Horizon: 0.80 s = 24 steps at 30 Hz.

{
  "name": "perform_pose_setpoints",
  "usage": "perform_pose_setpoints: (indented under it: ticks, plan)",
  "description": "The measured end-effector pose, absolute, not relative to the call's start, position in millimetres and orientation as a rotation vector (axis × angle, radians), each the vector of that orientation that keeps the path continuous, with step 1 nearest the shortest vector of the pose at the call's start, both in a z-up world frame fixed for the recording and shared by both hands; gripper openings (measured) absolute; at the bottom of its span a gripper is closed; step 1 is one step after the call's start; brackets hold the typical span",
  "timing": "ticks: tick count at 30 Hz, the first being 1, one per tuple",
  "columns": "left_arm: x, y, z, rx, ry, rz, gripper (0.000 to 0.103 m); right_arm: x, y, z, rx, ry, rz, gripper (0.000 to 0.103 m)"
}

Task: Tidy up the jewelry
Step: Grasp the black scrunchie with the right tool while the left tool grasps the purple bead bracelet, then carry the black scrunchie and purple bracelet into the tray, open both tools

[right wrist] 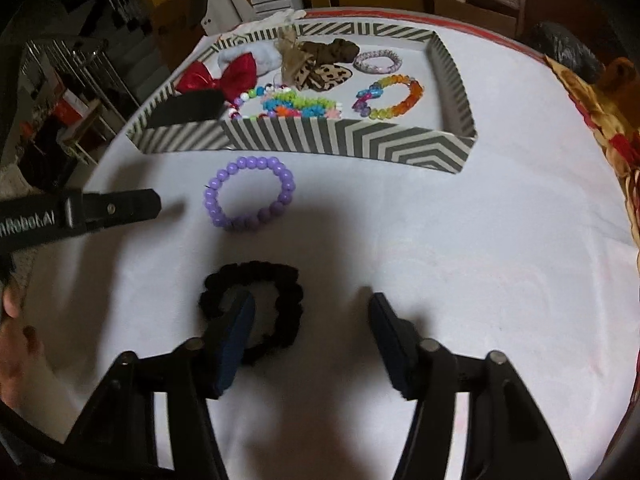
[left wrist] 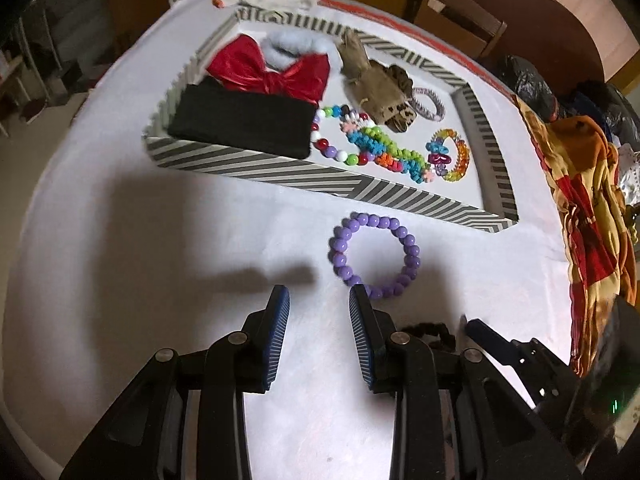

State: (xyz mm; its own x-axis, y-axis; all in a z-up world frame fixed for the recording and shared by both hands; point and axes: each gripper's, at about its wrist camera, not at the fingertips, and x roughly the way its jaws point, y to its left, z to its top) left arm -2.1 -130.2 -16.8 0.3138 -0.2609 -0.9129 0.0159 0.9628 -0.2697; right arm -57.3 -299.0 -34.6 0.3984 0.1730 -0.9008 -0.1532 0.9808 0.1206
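Jewelry is mostly gathered already: the striped tray (right wrist: 344,140) toward the far edge of the table (right wrist: 460,280) holds a red bow (left wrist: 276,74), a black band (left wrist: 244,124), a mixed bead string (left wrist: 384,152), a rainbow bracelet (right wrist: 394,98) and several fabric scrunchies. Two pieces lie loose on the white cloth nearer the person. The purple bead bracelet (left wrist: 374,256) sits just in front of the tray's near wall; the black scrunchie (right wrist: 254,308) lies closer to the near edge.

The left claw (left wrist: 318,300) is partly open and empty, its right fingertip touching or just overlapping the bracelet's near rim, the other tip on bare cloth. The right claw (right wrist: 312,308) stands wide and empty; its left finger appears to sit inside the scrunchie's ring, the right finger well clear on the cloth.

The step in hand looks like a paired pick-up, one piece per claw. For the bracelet, the left claw should shift a little toward the beads so one finger lands inside the ring and one outside, then pinch a single run of beads; round beads may roll out of a shallow grip. The scrunchie is soft, so closing across its right-hand band should hold well. Lift each clear of the tray's near wall before lowering into the open space at the tray's right end.
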Motion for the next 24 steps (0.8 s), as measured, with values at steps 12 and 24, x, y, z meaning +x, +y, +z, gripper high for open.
perform_pose_setpoints:
  ticks: [12,24]
  plan:
    - [27,-165,-34,-0.051,1.209,-0.200,0.029,-51,-342,-31,0.126,1.151,0.158,0.011]
    - [19,-159,-14,-0.049,1.204,-0.316,0.005,-52,-350,-19,0.208,1.092,0.157,0.007]
